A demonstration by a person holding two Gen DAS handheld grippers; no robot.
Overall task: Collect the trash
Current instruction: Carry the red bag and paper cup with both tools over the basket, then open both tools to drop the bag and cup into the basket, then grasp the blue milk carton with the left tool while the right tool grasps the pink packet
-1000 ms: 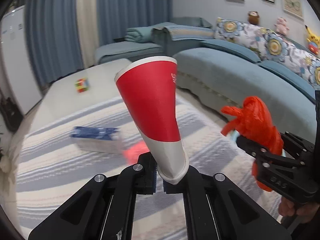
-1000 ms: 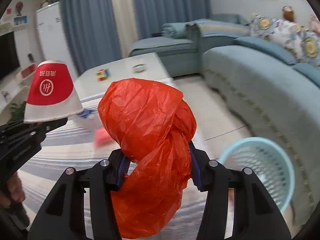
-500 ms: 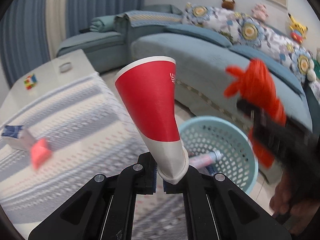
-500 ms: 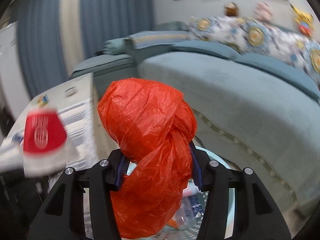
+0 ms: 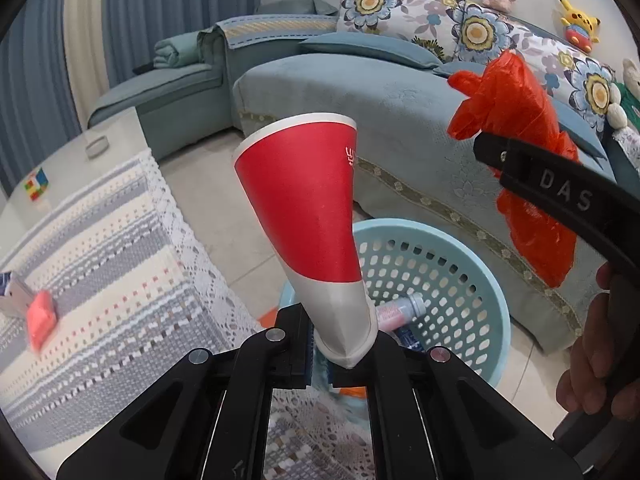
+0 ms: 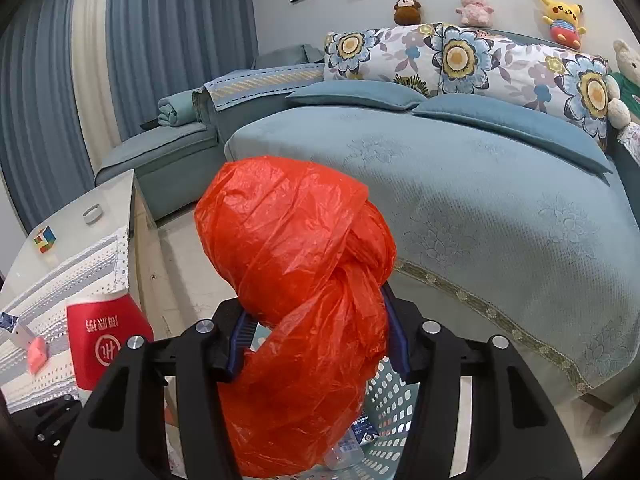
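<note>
Both hands are loaded and lined up at the bin. Nearest, the left gripper (image 5: 318, 354) is clenched tight on the crushed bottom of the red paper cup (image 5: 304, 208), mouth tipped up and away, hanging over the near rim of the blue laundry-style basket (image 5: 486, 300). The right gripper (image 6: 318, 344) grasps the knotted orange plastic bag (image 6: 298, 300); its jaws show no real change, and the bag sits wedged between the blue pads, dangling above the basket's mesh.

Progress, as I read it: the basket already holds a pink-labelled tube (image 5: 400, 310) and some wrappers, so part of the collecting is done. Cup and bag are not yet dropped. Farther left on the striped tablecloth (image 5: 100, 248), a pink scrap (image 5: 40, 316) and a blue-and-white packet at the frame edge look like trash left to fetch.

Against a second ago: then both cameras looked across the table with the basket off to the side; now they have swung over toward the sofa (image 6: 460, 208), the basket directly beneath both loads.
</note>
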